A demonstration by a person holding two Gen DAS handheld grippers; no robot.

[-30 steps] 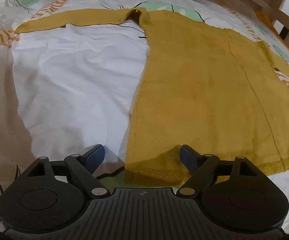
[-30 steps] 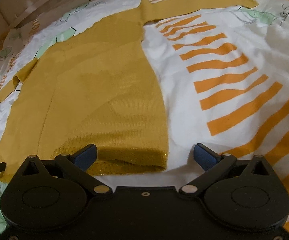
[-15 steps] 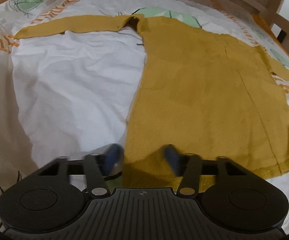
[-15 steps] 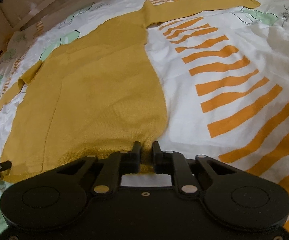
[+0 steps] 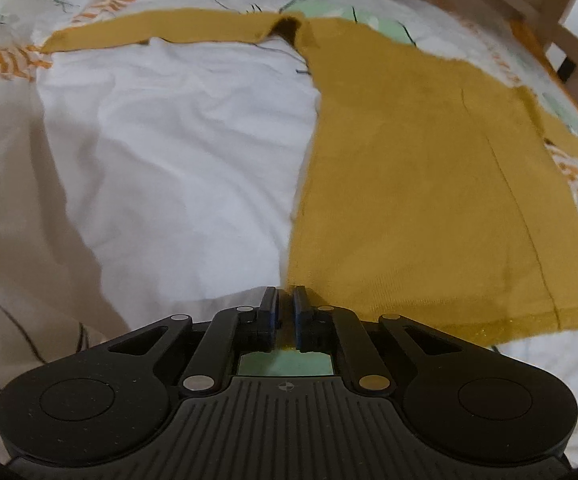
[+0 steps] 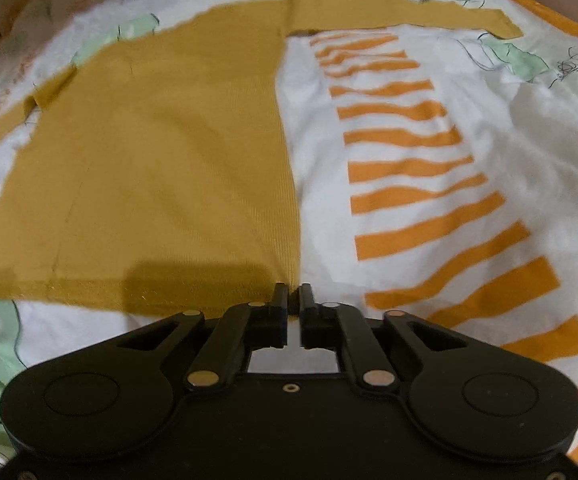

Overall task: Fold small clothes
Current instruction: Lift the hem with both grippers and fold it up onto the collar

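Mustard knit sweater (image 5: 429, 184), lying flat on the bed cover (image 5: 169, 152), is looking light and floppy, so left gripper (image 5: 285, 300) and right gripper (image 6: 293, 298) are pinching its two hem corners, left jaws closing.

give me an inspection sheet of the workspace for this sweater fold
Surface: bed with a white duvet cover, printed with orange stripes and green leaves, wrinkled.
Job's things: mustard knit sweater lying flat, both sleeves spread outward, hem nearest the cameras.
Clutter: nothing seen.
Grippers: left gripper closing on the sweater's left hem corner; right gripper shut on the right hem corner.
Cables: nothing seen.
Surroundings: wooden bed frame behind the far edge.
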